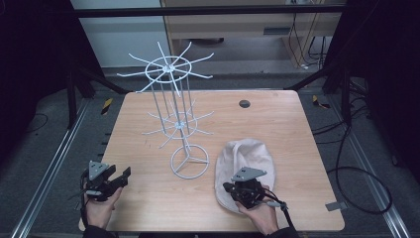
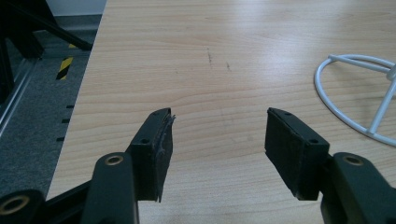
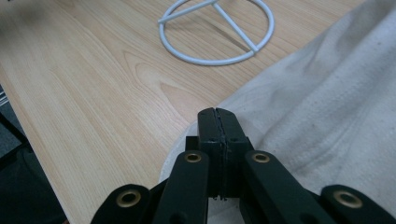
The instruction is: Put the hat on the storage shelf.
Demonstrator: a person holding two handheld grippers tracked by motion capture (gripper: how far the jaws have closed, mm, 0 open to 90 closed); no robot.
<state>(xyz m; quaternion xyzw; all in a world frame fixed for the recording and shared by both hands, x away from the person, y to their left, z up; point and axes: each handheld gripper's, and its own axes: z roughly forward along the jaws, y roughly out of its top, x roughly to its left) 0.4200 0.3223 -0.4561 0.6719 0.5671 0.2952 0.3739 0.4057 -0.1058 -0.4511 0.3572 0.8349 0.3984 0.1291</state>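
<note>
A white wire display rack (image 1: 171, 67) with two tiers of hooks stands mid-table on a ring base (image 1: 189, 161) (image 2: 381, 105) (image 3: 235, 27). To its right a beige cloth hat (image 1: 245, 153) (image 3: 327, 102) lies flat on the table. My right gripper (image 1: 229, 189) (image 3: 218, 114) hovers at the hat's near left edge, jaws shut against each other with no cloth seen between them. Over bare wood at the table's near left corner, my left gripper (image 1: 121, 177) (image 2: 217, 121) is open and holds nothing.
The wooden table (image 1: 277, 114) carries a small dark round disc (image 1: 244, 103) near its far edge. Its left edge (image 2: 79, 93) runs close beside my left gripper, with grey floor and metal rails below. Cables lie on the floor to the right.
</note>
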